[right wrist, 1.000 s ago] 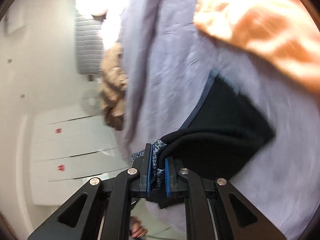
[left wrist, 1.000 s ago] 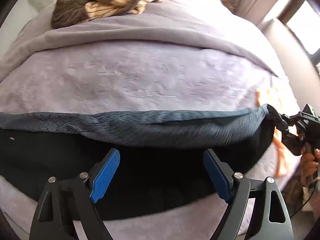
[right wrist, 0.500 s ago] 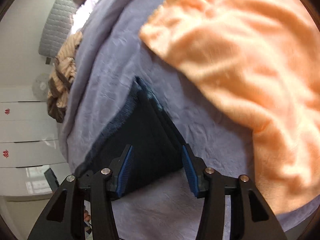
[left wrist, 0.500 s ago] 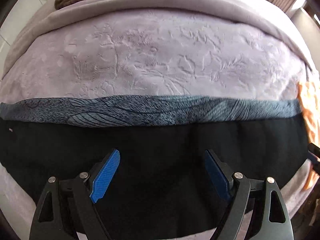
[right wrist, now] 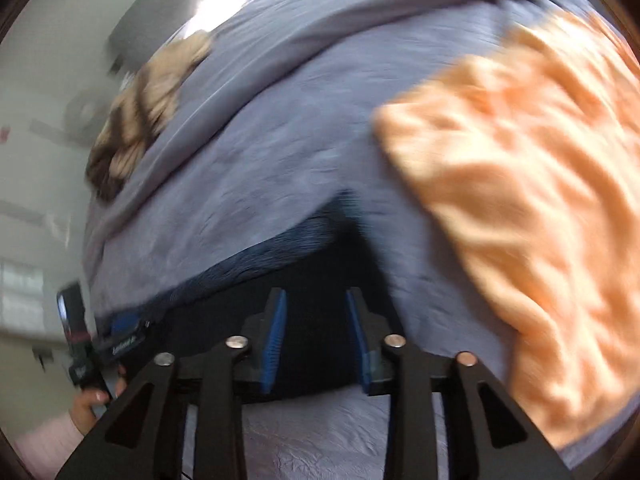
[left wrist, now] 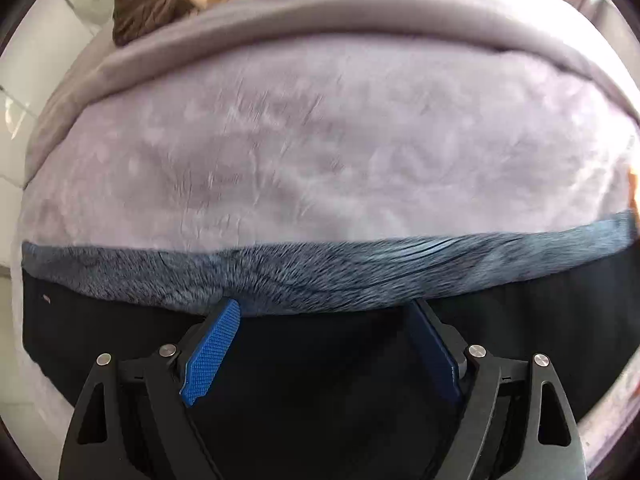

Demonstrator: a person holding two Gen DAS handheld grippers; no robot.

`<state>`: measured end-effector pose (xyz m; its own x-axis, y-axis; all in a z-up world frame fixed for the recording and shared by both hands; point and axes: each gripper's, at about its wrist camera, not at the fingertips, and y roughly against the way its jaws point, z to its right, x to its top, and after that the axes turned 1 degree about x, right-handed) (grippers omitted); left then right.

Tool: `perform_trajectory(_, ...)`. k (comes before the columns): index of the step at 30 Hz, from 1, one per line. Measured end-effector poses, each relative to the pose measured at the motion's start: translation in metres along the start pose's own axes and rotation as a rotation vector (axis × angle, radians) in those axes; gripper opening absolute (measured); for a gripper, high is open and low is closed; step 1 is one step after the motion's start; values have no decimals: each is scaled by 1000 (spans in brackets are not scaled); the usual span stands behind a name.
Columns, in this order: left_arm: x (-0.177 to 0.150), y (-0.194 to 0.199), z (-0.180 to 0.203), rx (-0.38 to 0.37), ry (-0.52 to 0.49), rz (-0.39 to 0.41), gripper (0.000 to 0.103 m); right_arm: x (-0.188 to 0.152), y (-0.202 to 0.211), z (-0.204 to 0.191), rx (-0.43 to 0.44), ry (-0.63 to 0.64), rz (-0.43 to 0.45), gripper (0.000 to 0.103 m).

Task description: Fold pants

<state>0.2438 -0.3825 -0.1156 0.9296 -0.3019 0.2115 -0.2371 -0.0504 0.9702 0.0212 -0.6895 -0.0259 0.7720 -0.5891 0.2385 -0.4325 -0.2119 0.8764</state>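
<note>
Pants (left wrist: pixel 320 392) lie flat on the bed (left wrist: pixel 320 152), black fabric with a blue-grey patterned band (left wrist: pixel 360 276) along the far edge. In the left wrist view the long axis runs 9 to 3 o'clock, band edge facing 12; the cloth spans almost the whole frame width.

My left gripper (left wrist: pixel 324 344) points steeply down over the black fabric. Jaws spread wide, nothing pinched. The blue pads (left wrist: pixel 212 356) sit just short of the band, with their tips at its near edge; black cloth fills the gap below and between them. Cannot tell whether the tips touch the fabric.

Right wrist view: the pants (right wrist: pixel 320 340) show one end, the band (right wrist: pixel 288 248) running from about 8 o'clock up to a corner near centre, just past 12 of my jaws. My right gripper (right wrist: pixel 316 332) hangs over that end. Jaws are partly apart and closing, black cloth seen between them, pads not pressing on it as far as the blurred frame shows.

Orange blanket (right wrist: pixel 520 208) lies at 2 to 4 o'clock, apart from the pants with a strip of lilac bedcover between. Brown-and-tan striped garment (right wrist: pixel 140 120) is bunched at 10 o'clock near the bed edge, well apart. At 8 o'clock, a hand (right wrist: pixel 86 404) in a pink sleeve grips the left gripper's handle.
</note>
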Motion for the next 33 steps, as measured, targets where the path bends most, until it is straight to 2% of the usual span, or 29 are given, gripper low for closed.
perform_trajectory(2, 3, -10, 1, 3, 30, 18, 86, 6, -36, -30, -1, 115, -70, 38)
perform_trajectory(5, 18, -20, 8, 30, 26, 53, 86, 13, -94, -49, -26, 181, -157, 38)
perform_trajectory(7, 32, -28, 6, 23, 44, 49, 86, 24, -119, -47, -83, 197, -149, 33)
perform_trajectory(9, 45, -32, 5, 19, 61, 45, 86, 33, -122, -40, -93, 174, -125, 30)
perform_trajectory(12, 56, -21, -10, 24, 86, 48, 86, 48, -108, -25, -103, 91, -92, 30)
perform_trajectory(15, 45, 0, -32, 29, 101, 69, 86, 44, -78, -9, -28, 21, -67, 36)
perform_trajectory(16, 38, 7, -44, 38, 108, 67, 86, 37, -65, -1, 26, -11, -69, 38)
perform_trajectory(21, -6, 25, -82, 78, 131, 38, 86, -10, -26, 14, 177, -144, -62, 38)
perform_trajectory(26, -50, 15, -85, 81, 154, -28, 86, -67, -8, 45, 240, -351, -52, 39)
perform_trajectory(29, -56, 6, -75, 66, 156, -51, 86, -76, -15, 57, 225, -426, -47, 39)
perform_trajectory(33, -56, 0, -46, 59, 100, -34, 86, -68, -26, 65, 262, -484, 2, 38)
